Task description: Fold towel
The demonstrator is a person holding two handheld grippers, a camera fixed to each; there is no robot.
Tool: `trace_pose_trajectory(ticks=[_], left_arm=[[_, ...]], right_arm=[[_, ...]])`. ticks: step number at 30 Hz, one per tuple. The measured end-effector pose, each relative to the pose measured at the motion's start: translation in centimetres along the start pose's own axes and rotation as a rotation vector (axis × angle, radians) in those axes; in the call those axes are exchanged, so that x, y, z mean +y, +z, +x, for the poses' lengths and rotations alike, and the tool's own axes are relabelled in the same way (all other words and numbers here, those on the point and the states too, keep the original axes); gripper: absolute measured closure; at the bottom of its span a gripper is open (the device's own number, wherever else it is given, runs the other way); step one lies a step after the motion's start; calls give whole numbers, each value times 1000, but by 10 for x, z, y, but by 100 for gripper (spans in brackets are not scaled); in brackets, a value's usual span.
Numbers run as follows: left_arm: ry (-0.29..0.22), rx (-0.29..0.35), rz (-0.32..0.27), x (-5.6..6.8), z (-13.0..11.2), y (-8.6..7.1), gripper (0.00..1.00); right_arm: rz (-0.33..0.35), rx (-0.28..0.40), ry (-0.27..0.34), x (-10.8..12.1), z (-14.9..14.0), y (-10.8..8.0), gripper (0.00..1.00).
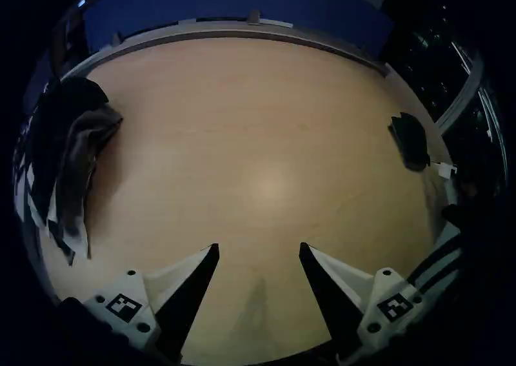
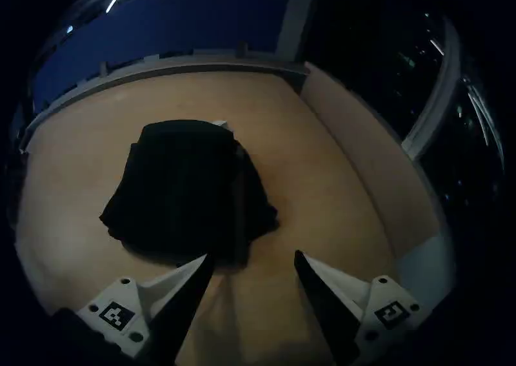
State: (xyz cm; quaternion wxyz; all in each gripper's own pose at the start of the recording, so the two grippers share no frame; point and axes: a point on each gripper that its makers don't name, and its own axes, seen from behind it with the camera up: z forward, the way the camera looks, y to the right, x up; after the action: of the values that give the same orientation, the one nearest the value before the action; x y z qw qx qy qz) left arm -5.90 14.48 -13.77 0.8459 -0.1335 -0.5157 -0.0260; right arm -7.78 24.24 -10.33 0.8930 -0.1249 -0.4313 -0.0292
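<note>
The dark towel lies on the wooden tabletop, just in front of the right gripper. It looks like a thick, tidy square, so I think this one is already folded. The right gripper's two fingers are apart and hold nothing, and the left one is right at the towel's near edge.

The left gripper hangs over a bare part of the tabletop, with its fingers apart too and nothing between them. At the left edge of the tabletop there is a messy pile of cloths, brown and dark, hanging partly over the side. They are not folded, so they may be what is left to do. A small dark bundle sits near the right edge and may be the same folded towel.

I see no words to read. A little white tag peeks out at the towel's far corner, too small to make out. The grippers carry black-and-white square markers.
</note>
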Motion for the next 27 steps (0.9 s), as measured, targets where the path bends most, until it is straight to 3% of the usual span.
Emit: trace_pose_trajectory(ticks=[9, 15, 27], left_arm=[[0, 22, -4, -5, 4, -2, 8], [-11, 60, -12, -10, 11, -5, 8], [-77, 316, -30, -21, 67, -30, 8]], right_arm=[[13, 18, 2, -5, 2, -16, 5], [79, 31, -1, -32, 7, -34, 0], [265, 301, -11, -127, 75, -105, 0]])
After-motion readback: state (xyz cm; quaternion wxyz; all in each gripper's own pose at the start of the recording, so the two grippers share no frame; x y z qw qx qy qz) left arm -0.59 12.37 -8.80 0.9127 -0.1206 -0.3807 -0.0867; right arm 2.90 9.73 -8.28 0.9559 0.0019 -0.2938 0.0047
